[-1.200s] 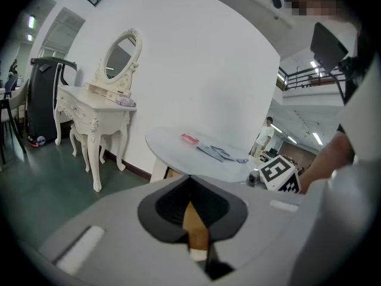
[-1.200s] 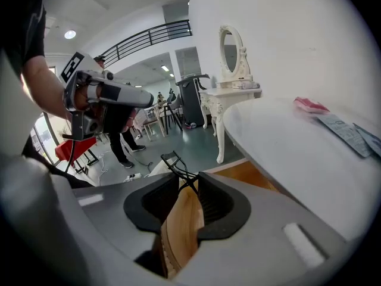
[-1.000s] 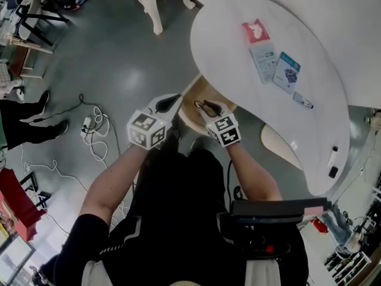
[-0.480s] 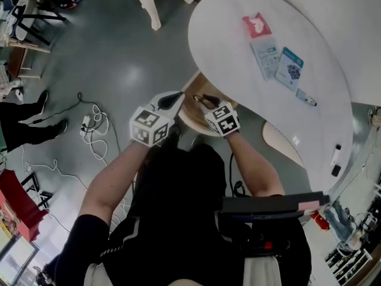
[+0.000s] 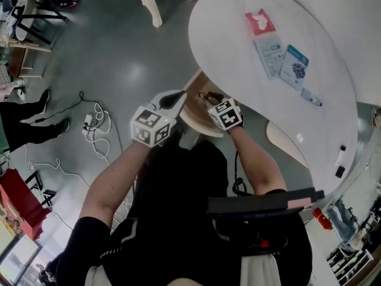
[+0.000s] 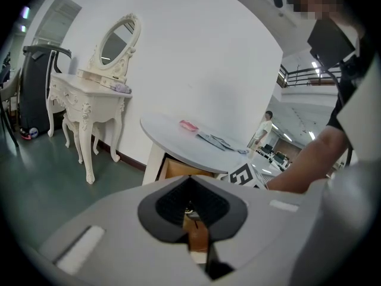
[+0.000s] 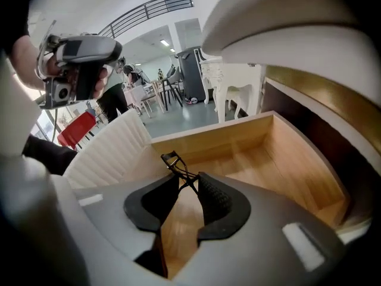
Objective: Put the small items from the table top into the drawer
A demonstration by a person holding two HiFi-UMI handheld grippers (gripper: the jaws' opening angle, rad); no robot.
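While my right gripper point(image 7: 187, 180) stays out of it, no: clamped on the thin black metal eyelash curler point(image 7: 177, 164) above the open pale wooden drawer point(image 7: 286, 159) under the white oval table's point(image 5: 238, 70) near edge, I judge the tool light, stiff and slick, best pinched at its crossing arms. My left gripper point(image 6: 190, 210), jaws nearly together, hangs beside the drawer's rim. 1 red packet point(image 5: 260, 22) and 2 blue-white packets point(image 5: 269, 47) lie mid-table, well apart; only the drawer walls might snag.

Black eyelash curler point(image 7: 174, 167) pinched in my right hand-held gripper point(image 7: 187, 183), over the open wooden drawer point(image 7: 286, 154). Red packet point(image 5: 260, 21), two cards point(image 5: 269, 47) and pen point(image 5: 311, 98) lie in a row, well back from the table point(image 5: 226, 34) edge on the drawer side.
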